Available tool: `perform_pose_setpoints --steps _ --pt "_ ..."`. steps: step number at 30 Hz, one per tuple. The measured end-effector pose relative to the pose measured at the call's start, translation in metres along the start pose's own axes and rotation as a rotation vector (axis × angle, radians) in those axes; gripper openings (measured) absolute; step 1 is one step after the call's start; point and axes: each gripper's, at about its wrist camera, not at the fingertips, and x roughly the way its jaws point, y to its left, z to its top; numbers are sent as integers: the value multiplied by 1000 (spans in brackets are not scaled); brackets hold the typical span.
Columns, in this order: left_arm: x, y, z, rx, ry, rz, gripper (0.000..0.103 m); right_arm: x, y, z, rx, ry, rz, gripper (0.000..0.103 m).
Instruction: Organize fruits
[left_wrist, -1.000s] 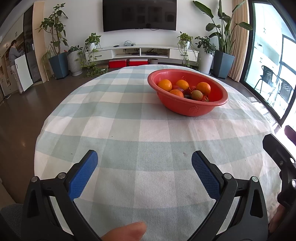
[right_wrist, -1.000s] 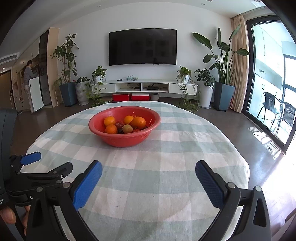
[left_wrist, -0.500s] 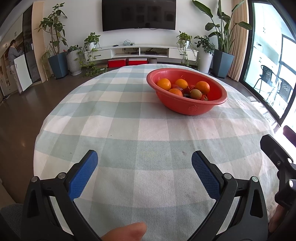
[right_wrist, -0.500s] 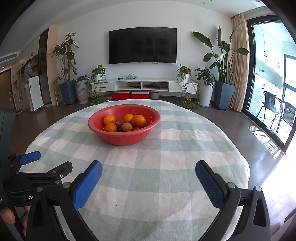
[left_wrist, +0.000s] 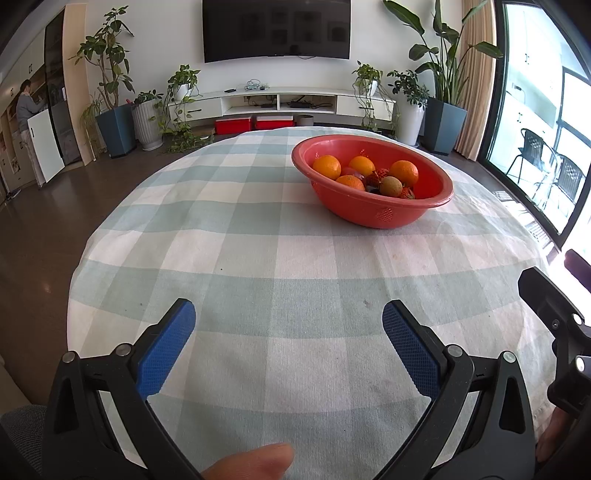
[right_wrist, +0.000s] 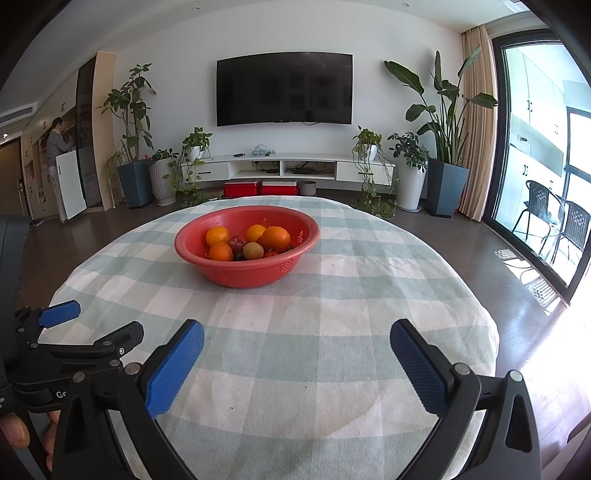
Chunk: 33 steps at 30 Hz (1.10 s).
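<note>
A red bowl (left_wrist: 384, 216) (right_wrist: 251, 275) stands on the round table with the green and white check cloth (left_wrist: 258, 258) (right_wrist: 332, 332). It holds several oranges (left_wrist: 327, 167) (right_wrist: 276, 238), a brownish round fruit (left_wrist: 390, 185) (right_wrist: 253, 250) and small red and dark fruits. My left gripper (left_wrist: 288, 332) hovers open over the near part of the cloth, the bowl ahead to its right. My right gripper (right_wrist: 295, 354) is also open, with the bowl ahead and slightly left. Neither holds anything. The left gripper's fingers (right_wrist: 59, 314) show at the right wrist view's left edge.
Behind the table are a TV (right_wrist: 283, 89), a low white cabinet (right_wrist: 284, 170), red boxes (right_wrist: 258, 188) and potted plants (right_wrist: 133, 184). A person (right_wrist: 57, 147) stands far left. Glass doors (right_wrist: 546, 184) line the right side. A thumb (left_wrist: 255, 461) shows at the bottom.
Both grippers have shifted slightly; the bowl sits a little lower and nearer in both views. Both stay open and empty.
</note>
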Motion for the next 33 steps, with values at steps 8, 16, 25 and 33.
perform_pose_setpoints --steps 8,16,25,33 --pt "0 0 0 0 0 1 103 0 0 -1 -1 4 0 103" --pt "0 0 0 0 0 1 103 -1 -1 -5 1 9 -1 103" --pt "0 -1 0 0 0 1 103 -3 -2 -12 0 20 -1 103" --pt "0 -1 0 1 0 2 103 -3 -2 -11 -1 26 0 103"
